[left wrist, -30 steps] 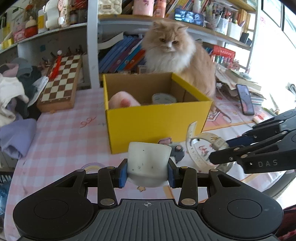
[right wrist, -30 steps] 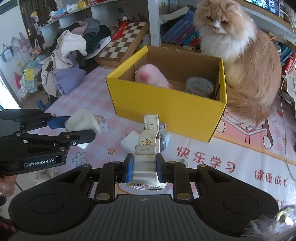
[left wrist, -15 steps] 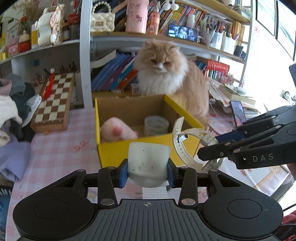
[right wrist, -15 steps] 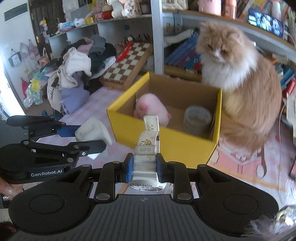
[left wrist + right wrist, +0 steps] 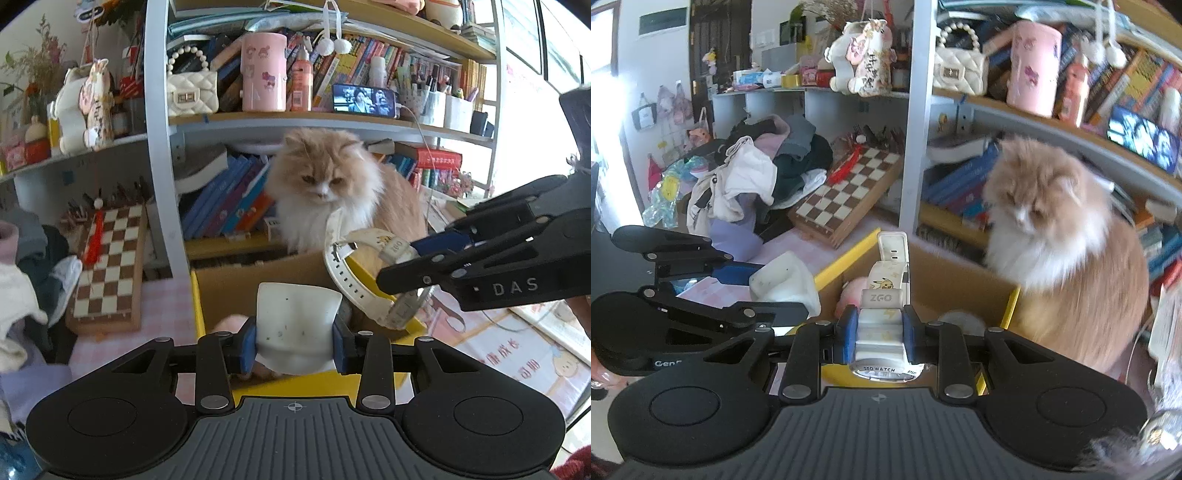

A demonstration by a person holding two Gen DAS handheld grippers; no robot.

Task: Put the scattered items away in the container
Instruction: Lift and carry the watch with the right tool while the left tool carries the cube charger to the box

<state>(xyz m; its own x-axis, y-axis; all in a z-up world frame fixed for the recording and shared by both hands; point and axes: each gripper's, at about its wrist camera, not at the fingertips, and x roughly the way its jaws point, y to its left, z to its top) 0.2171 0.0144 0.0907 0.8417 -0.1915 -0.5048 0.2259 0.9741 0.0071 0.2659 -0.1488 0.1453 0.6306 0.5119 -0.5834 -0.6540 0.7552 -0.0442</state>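
My left gripper [image 5: 295, 345] is shut on a white sponge-like block [image 5: 297, 325] and holds it over the front edge of the yellow cardboard box [image 5: 229, 291]. My right gripper [image 5: 880, 334] is shut on a white ZGO watch [image 5: 886, 295], held over the same box [image 5: 842, 258]. The watch also shows in the left wrist view [image 5: 354, 280], hanging from the right gripper [image 5: 413, 254]. In the right wrist view the white block [image 5: 785, 284] sits in the left gripper at left. A pink soft toy [image 5: 853, 291] and a tape roll [image 5: 960, 319] lie inside the box.
A fluffy orange-and-white cat [image 5: 332, 199] sits right behind the box, looking into it. A chessboard [image 5: 110, 273] leans at the left, beside a clothes pile [image 5: 757, 177]. Bookshelves [image 5: 332, 118] stand behind. The table has a pink checked cloth [image 5: 162, 306].
Both grippers have risen and moved forward with their items, from in front of the box to over its opening. The cat has lowered its head toward the box.
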